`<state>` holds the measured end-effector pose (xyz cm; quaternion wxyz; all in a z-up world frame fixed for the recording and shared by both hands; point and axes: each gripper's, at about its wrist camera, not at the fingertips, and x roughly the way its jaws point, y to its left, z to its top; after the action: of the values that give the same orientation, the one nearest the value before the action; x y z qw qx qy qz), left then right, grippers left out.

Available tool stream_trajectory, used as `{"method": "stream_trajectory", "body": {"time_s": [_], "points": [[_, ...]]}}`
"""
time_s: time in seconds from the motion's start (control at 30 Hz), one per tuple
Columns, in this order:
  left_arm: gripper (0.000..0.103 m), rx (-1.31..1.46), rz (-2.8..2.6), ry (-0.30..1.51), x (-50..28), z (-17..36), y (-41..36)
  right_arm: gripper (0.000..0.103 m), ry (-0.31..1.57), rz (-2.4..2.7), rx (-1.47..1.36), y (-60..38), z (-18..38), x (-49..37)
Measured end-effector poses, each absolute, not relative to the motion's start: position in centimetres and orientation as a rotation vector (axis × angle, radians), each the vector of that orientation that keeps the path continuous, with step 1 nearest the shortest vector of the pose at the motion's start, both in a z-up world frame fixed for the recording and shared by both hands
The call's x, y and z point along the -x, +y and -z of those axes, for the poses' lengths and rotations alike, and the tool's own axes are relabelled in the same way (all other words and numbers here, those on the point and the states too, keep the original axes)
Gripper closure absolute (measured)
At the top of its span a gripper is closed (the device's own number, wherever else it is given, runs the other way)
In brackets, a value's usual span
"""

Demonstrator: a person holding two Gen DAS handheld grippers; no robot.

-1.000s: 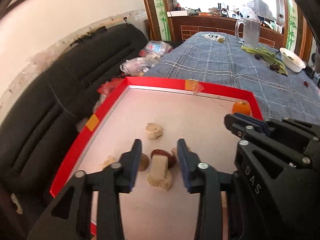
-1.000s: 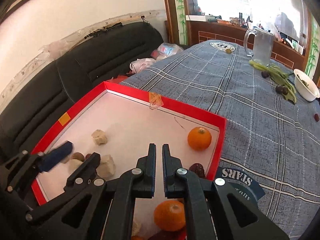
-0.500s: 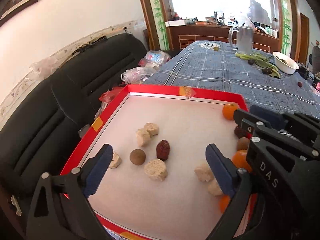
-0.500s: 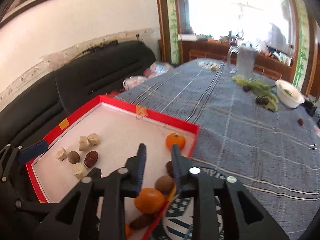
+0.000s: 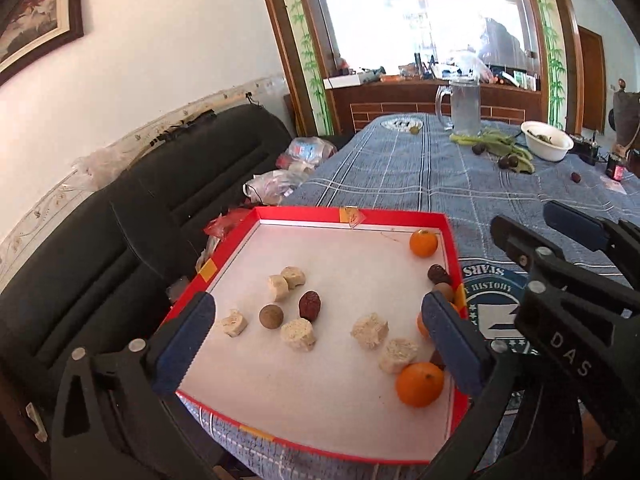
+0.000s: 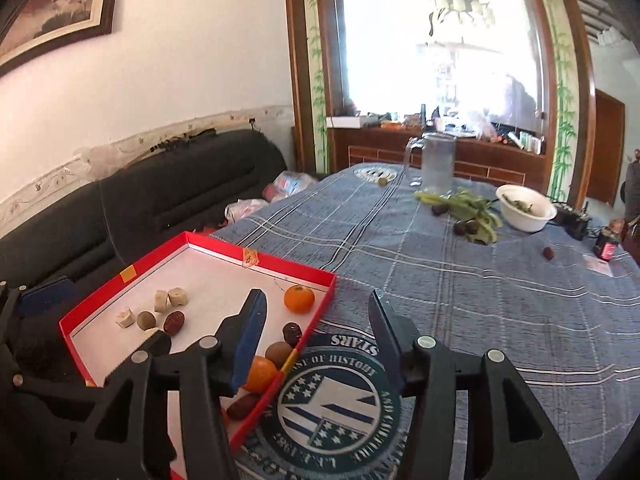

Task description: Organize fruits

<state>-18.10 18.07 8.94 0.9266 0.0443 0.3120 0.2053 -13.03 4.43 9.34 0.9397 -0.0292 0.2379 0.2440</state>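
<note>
Both grippers higher, jaws wider.

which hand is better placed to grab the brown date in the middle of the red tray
Left. Its open tool frames the date in the tray; the right tool hangs over the tray's right edge.

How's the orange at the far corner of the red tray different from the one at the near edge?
The far orange sits alone in the red tray's corner; the near orange touches a pale chunk. The far one shows no stem dimple; the near one shows a dark dimple. Both are round, orange, ungripped.
</note>
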Motion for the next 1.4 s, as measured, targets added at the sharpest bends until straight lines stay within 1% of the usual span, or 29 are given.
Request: {"method": "stream_trajectory", "body": {"time_s": [0.1,0.37,0.5,0.6,0.87,1.1,1.4], "points": [[0.0,-0.073,-0.424,0.62,19.3,-9.4,18.0,0.045,0.454,-0.489,0.057,3.6,-9.7,14.5],[0.0,-0.051,-0.389,0.569,22.7,-10.1,17.3,0.04,0.362,-0.469,0.037,0.9,-11.0,19.4],[0.0,-0.072,-0.349,0.537,24.7,-10.6,16.5,0.029,0.313,-0.46,-0.007,-0.4,-12.0,21.9],[0.0,-0.074,-0.326,0.505,26.4,-11.1,16.2,0.025,0.27,-0.442,-0.02,-1.0,-12.8,23.9],[0.0,-0.032,-0.316,0.435,30.2,-12.8,17.2,0.023,0.24,-0.43,-0.04,-1.1,-14.4,27.2],[0.0,0.012,-0.393,0.389,31.2,-13.2,18.9,0.022,0.174,-0.444,0.027,-0.4,-14.6,29.0],[0.0,0.0,-0.419,0.382,31.5,-13.0,19.6,0.022,0.223,-0.479,-0.004,0.3,-14.2,28.9]]}}
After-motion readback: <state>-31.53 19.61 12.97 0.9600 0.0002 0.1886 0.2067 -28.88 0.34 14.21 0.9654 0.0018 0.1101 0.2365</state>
